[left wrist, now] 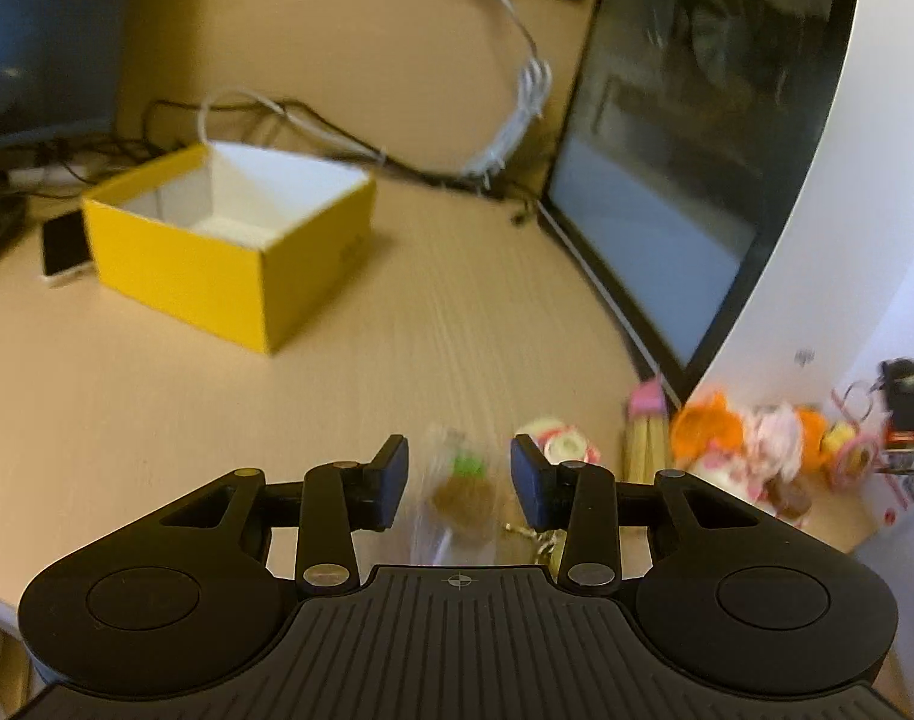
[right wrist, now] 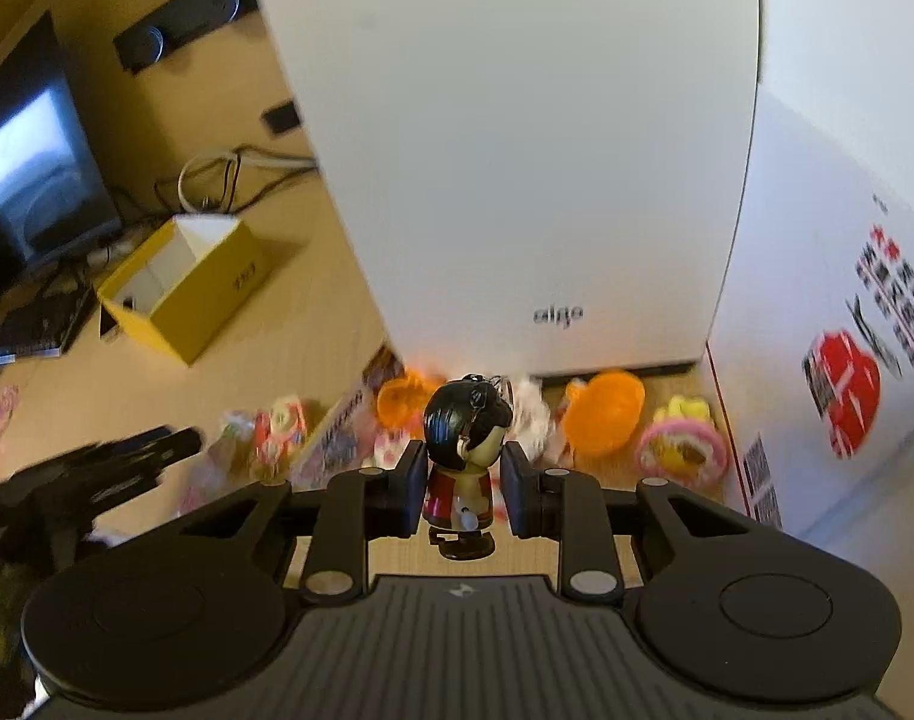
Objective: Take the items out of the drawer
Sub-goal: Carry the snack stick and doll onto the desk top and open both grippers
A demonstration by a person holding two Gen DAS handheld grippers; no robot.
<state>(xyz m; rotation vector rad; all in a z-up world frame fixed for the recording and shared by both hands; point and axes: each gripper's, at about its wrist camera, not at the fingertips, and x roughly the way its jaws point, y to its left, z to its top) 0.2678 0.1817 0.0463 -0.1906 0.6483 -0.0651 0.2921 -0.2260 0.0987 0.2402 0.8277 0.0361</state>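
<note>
Right wrist view: the right gripper (right wrist: 464,483) is clamped on a small black-haired figurine (right wrist: 464,456), held clear above the desk (right wrist: 312,312), in front of the white case (right wrist: 517,150). Orange capsule halves (right wrist: 604,414) and other small toys lie along the desk's edge below that case. In the left wrist view, the left gripper (left wrist: 460,480) stands parted over a clear packet (left wrist: 457,498) lying on the desk, pads not touching it. A yellow box (left wrist: 228,264) sits open toward the desk's back.
</note>
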